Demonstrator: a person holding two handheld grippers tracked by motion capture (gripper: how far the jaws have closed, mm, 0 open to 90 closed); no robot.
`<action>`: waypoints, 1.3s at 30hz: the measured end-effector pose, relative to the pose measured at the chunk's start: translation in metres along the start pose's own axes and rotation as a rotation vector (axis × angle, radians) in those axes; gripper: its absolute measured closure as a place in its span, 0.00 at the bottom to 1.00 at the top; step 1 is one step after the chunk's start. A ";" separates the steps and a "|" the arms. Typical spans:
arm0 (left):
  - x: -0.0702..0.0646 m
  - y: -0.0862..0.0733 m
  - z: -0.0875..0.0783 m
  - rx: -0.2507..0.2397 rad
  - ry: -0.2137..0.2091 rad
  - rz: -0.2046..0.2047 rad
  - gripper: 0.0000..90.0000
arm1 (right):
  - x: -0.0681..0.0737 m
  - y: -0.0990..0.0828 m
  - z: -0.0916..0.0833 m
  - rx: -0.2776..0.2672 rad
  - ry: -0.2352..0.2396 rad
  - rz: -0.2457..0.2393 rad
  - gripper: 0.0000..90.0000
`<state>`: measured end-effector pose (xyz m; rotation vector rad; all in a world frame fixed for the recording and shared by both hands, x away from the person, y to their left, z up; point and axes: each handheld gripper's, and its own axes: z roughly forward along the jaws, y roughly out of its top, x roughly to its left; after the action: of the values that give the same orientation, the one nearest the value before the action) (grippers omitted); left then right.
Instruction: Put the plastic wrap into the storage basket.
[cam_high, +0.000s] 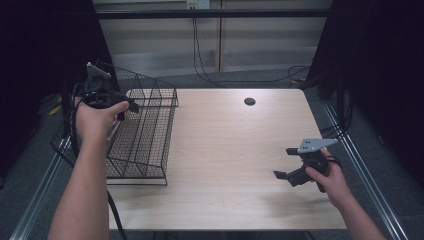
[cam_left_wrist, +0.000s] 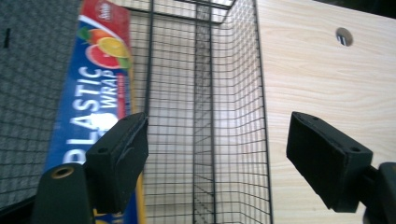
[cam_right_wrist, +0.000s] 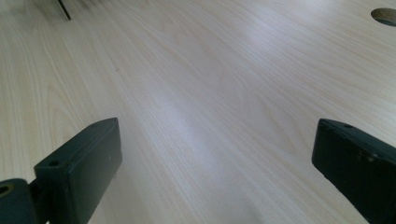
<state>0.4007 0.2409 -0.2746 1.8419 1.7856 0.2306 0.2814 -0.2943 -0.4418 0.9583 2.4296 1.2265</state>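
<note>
Wire basket (cam_high: 145, 135): black mesh, long and divided into lengthwise compartments, at the left of the high view, overhanging the table's left edge. In the left gripper view its centre divider runs up mid-frame, between the box's compartment and the table side.

Table (cam_high: 230, 150): pale wood grain; round cable hole (cam_high: 249, 101) at upper centre. Dark cables trail across the floor at the top of the frame.

Plastic wrap box (cam_left_wrist: 93, 98): long blue carton, white lettering "PLASTIC WRAP", red end panel with citrus fruit picture. It lies lengthwise in the basket's outer compartment, at the left of the left gripper view, partly behind one jaw.

Left gripper (cam_high: 125, 106): over the basket's upper left; jaws spread, nothing pinched.

Right gripper (cam_high: 286, 162): lower right of the high view, above bare table; jaws wide apart, holding nothing.
</note>
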 end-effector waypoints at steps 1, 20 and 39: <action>0.000 0.000 0.000 0.000 0.000 0.000 0.23 | 0.000 0.000 0.000 0.000 0.000 0.000 0.02; -0.033 -0.013 0.014 0.002 -0.097 0.092 0.21 | -0.003 -0.004 0.001 0.008 -0.003 0.003 0.02; -0.066 -0.031 0.035 0.006 -0.190 0.178 0.18 | -0.003 -0.006 0.002 0.015 -0.011 0.006 0.02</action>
<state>0.3842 0.1666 -0.3023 1.9579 1.4985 0.1126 0.2819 -0.2975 -0.4482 0.9745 2.4329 1.2033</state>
